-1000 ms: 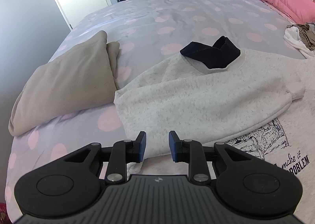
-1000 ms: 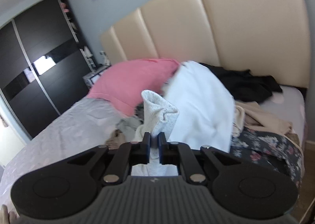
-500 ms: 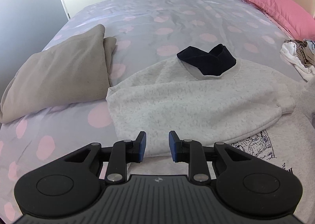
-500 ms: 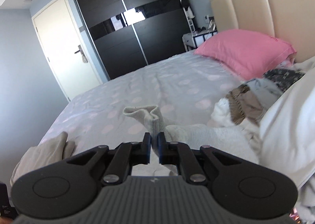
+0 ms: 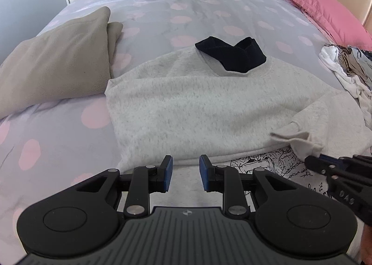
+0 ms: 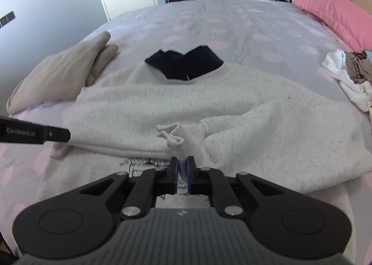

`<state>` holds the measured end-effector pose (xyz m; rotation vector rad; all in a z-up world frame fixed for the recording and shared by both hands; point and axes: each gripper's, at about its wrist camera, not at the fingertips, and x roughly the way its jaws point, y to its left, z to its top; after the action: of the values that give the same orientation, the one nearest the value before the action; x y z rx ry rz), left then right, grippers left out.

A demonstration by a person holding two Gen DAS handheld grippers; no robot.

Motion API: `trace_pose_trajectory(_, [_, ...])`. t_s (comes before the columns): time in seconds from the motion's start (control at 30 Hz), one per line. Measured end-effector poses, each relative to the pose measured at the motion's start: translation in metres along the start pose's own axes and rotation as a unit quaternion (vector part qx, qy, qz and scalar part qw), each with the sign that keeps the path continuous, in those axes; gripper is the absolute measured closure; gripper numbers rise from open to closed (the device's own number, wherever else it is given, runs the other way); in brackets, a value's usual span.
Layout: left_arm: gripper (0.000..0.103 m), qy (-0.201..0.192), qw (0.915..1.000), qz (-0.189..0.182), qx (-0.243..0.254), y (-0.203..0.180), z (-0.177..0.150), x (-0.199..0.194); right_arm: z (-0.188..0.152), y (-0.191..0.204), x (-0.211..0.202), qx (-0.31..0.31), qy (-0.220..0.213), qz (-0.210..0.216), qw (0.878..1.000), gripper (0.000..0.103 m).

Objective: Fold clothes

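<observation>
Right gripper (image 6: 182, 168) is clamped on the sweatshirt (image 6: 186, 104) cuff (image 6: 183, 137). Left gripper (image 5: 184, 170) is released, near the sweatshirt hem.

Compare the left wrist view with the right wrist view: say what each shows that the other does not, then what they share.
Only the left wrist view shows the left gripper head-on, open and empty, and more of the black print on the white shirt.

Only the right wrist view shows the right gripper head-on, shut on the sweater's cuff, and a wall switch.

Both show the grey sweater, the black cloth at its collar, the folded beige garment, the pink pillow and the clothes pile.
</observation>
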<state>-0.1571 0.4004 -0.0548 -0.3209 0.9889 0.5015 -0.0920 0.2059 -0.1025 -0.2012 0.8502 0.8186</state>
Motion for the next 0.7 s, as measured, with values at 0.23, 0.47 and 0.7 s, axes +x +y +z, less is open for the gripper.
trace_pose_trajectory(0.23, [0.08,0.023,0.9986,-0.048,-0.002,-0.018,0.003,0.018,-0.021,0.005,0.034,-0.04,0.045,0.004,0.998,0.095])
trace_pose_trajectory(0.47, [0.067,0.055,0.9907,-0.124,-0.013,-0.044,0.001,0.038,-0.03,-0.006,0.037,-0.039,0.043,0.044,0.997,0.085])
trace_pose_trajectory(0.7, [0.063,0.082,0.9879,-0.131,-0.014,-0.068,-0.006,0.065,-0.043,-0.007,0.023,-0.051,0.068,0.071,0.994,0.068])
